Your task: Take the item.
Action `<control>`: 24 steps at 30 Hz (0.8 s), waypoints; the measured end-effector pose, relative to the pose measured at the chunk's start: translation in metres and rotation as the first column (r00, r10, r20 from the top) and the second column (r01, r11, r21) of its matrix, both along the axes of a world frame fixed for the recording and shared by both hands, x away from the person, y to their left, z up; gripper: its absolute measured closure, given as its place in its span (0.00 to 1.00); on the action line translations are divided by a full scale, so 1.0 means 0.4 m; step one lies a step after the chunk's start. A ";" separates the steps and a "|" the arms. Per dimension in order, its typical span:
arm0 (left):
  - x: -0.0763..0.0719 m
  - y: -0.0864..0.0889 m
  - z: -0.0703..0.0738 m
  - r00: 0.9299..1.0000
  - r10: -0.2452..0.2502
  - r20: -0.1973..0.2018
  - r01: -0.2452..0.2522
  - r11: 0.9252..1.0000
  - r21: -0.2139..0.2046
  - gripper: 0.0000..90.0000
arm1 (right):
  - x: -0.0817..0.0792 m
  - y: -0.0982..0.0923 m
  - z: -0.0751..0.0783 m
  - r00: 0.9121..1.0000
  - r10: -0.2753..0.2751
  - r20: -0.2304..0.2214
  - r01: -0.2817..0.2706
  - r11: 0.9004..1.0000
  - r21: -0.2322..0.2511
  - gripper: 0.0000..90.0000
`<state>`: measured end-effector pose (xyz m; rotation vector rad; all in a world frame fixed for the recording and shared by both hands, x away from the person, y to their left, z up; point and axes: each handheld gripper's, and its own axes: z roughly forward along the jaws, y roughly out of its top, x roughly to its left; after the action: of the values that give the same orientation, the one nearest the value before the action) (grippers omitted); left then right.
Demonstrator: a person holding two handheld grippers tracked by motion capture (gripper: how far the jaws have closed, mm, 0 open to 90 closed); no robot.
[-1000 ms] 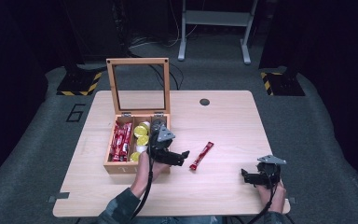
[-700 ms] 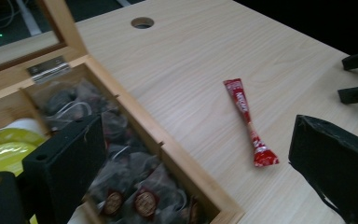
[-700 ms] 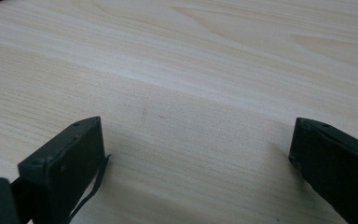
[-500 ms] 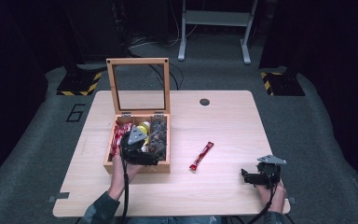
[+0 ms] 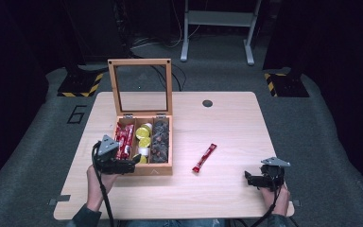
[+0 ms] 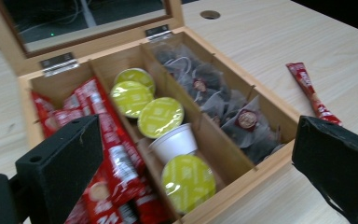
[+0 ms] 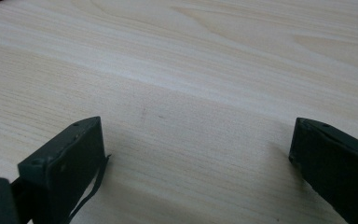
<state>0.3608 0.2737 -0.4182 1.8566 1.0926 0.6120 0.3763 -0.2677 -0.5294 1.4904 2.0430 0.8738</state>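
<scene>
Dark floor and black stands ring a pale wooden surface [image 5: 227, 127] that carries an open wooden box with a glass-paned lid [image 5: 144, 168] and, on the bare wood to its right, a slim red foil stick sachet [image 5: 204, 157]. That loose sachet lies between the two hands, with its long axis slanting from near-left to far-right in the high view. The left tongs [image 5: 131, 165] hang at the box's near-left corner, jaws spread wide with nothing between them, over the compartment of red sachets [image 6: 107, 154]; yellow-lidded coffee capsules [image 6: 161, 116] fill the middle compartment and dark pyramid tea bags [image 6: 214, 98] the right one. From these tongs the loose sachet [image 6: 310, 88] lies off to the right, beyond the box's right wall and apart from it. The right tongs [image 5: 248, 178] rest low near the surface's front right corner, jaws likewise spread and holding nothing, with plain wood beneath them [image 7: 191, 93]. The loose sachet lies up and to their left, and looks somewhat nearer to this hand than to the other, so I judge it the better placed to pick it up.
</scene>
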 end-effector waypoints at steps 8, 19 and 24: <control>-0.048 0.080 -0.027 0.997 0.079 0.005 -0.079 0.997 -0.008 0.03 | -0.001 0.001 0.000 1.000 -0.004 -0.002 0.004 1.000 0.001 0.03; -0.094 0.189 -0.109 0.980 0.194 -0.050 -0.194 0.981 0.014 0.02 | 0.000 0.000 0.000 1.000 0.001 0.005 -0.001 1.000 -0.004 0.03; -0.095 0.224 -0.162 0.969 0.228 -0.095 -0.227 0.974 0.019 0.02 | 0.000 0.000 0.000 1.000 0.001 0.005 -0.001 1.000 -0.004 0.03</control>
<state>0.3227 0.3634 -0.4832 1.7964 1.3825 0.6627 0.3763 -0.2679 -0.5295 1.4833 2.0413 0.8726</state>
